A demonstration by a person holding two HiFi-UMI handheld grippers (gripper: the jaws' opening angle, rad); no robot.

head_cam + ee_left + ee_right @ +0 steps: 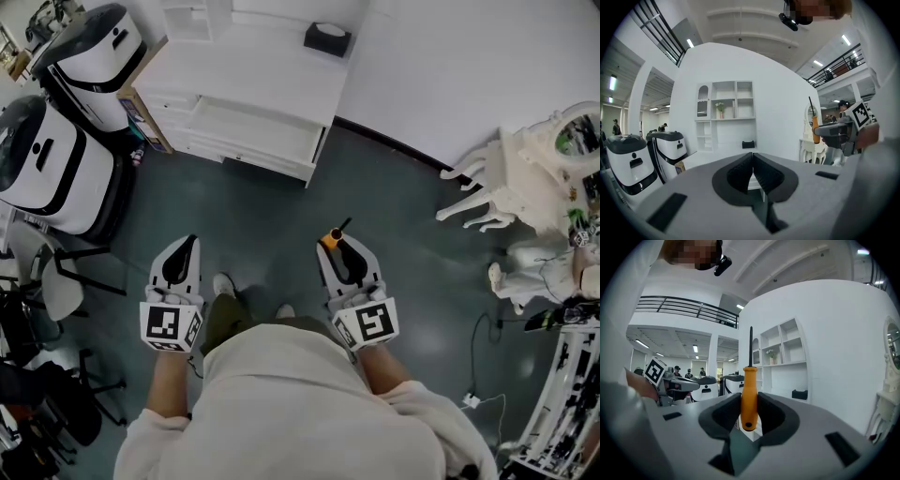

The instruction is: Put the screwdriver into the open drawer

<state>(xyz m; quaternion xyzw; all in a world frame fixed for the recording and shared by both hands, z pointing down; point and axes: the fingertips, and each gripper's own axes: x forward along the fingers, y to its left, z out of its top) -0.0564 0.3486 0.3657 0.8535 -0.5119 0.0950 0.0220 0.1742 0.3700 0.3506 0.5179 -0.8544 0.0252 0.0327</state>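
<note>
the right tongs (749, 405) are clamped on the orange handle of the screwdriver (749, 394); the handle stands upright between the pads and the dark shaft points straight up. in the head view the right tongs are held out in front of the person, above the dark floor (281, 211), with the orange handle showing at the tips. the left tongs (753, 161) are together at the tips, with nothing between them, and are held level beside the right tongs, well apart from them. the open drawer (255, 129) is pulled out of the white table (239, 70) ahead of the person, against the white wall. the screwdriver is well apart from the drawer. a black box (327, 38) sits on the table top. two white machines (47, 159) stand to the left of the table.
</note>
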